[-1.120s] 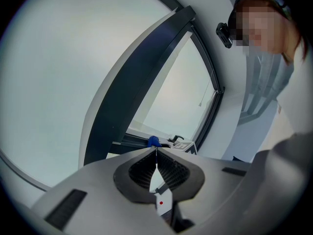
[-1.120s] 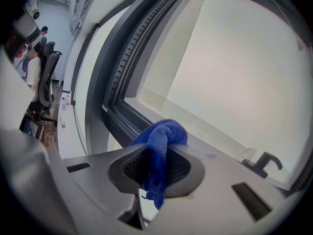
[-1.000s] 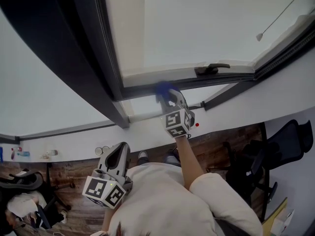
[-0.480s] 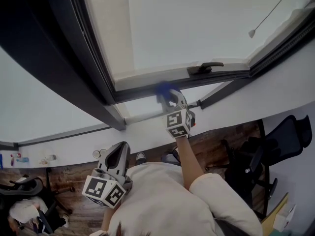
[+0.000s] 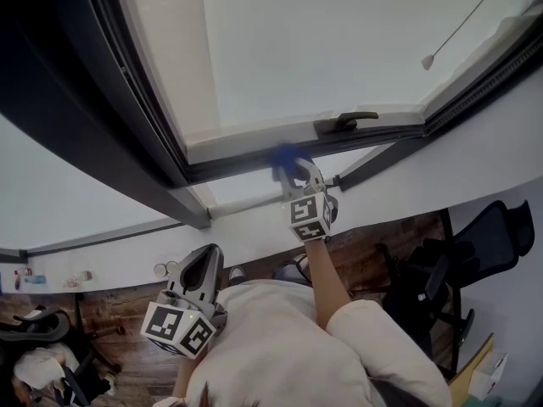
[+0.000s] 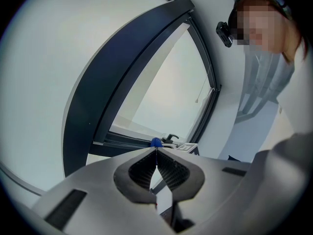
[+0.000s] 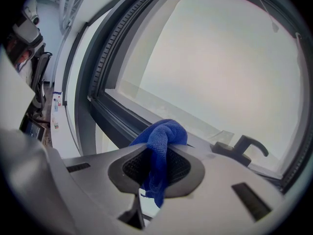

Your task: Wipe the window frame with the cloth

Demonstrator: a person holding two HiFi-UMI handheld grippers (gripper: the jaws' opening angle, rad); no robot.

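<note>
My right gripper (image 5: 291, 167) is raised to the dark window frame (image 5: 237, 161) and is shut on a blue cloth (image 5: 285, 156). The cloth (image 7: 161, 141) bulges out past the jaw tips and presses against the frame's lower bar (image 7: 122, 119), left of the black window handle (image 7: 247, 146). My left gripper (image 5: 200, 270) hangs low near the person's chest, shut with nothing between its jaws; its pads (image 6: 166, 169) meet at the tip. In the left gripper view the cloth (image 6: 156, 142) shows as a small blue spot on the frame.
A window handle (image 5: 346, 121) sits on the frame right of the cloth. A blind cord with a weight (image 5: 427, 61) hangs at the upper right. Office chairs (image 5: 458, 270) stand on the wood floor below. A white sill (image 5: 254, 227) runs under the frame.
The head view has shifted slightly, so the frame sits further left. My right gripper with the cloth stays at about the same spot on the lower bar. The left gripper has not moved.
</note>
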